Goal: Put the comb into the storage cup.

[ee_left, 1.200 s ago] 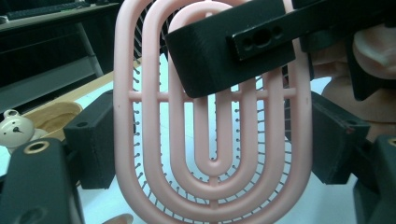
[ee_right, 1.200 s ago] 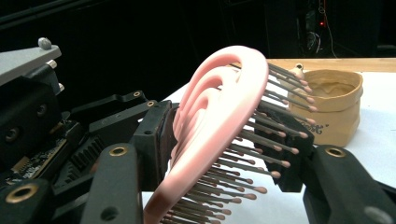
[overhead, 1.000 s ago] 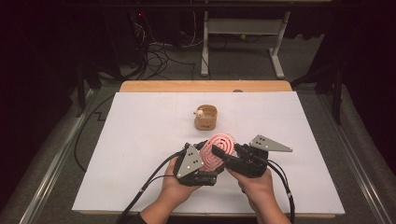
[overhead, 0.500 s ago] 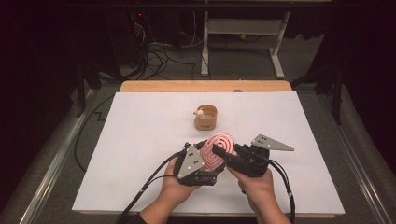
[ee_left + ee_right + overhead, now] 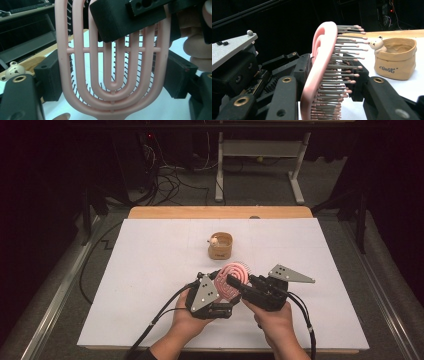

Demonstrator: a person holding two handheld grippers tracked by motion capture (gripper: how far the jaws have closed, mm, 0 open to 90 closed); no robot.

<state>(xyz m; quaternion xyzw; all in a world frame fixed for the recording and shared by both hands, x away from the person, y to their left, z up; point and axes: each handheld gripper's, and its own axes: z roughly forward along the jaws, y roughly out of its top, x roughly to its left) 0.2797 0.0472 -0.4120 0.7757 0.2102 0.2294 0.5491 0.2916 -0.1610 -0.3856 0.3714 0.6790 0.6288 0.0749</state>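
A brush (image 5: 234, 276) sits between the left gripper (image 5: 216, 284) and right gripper (image 5: 239, 285), with a pot (image 5: 220, 246) behind it on the table (image 5: 150, 250).

The 1 piece of writing that shows is a short dark word printed low on the front of the tan, paper-bag-shaped pot (image 5: 395, 58) with the small bear figure (image 5: 376, 44) at its rim. In the right gripper view it looks like "Best", set in rounded letters between small marks on either side, though the print is too soft to be sure. In the high view the same pot (image 5: 220, 246) is too small to read.
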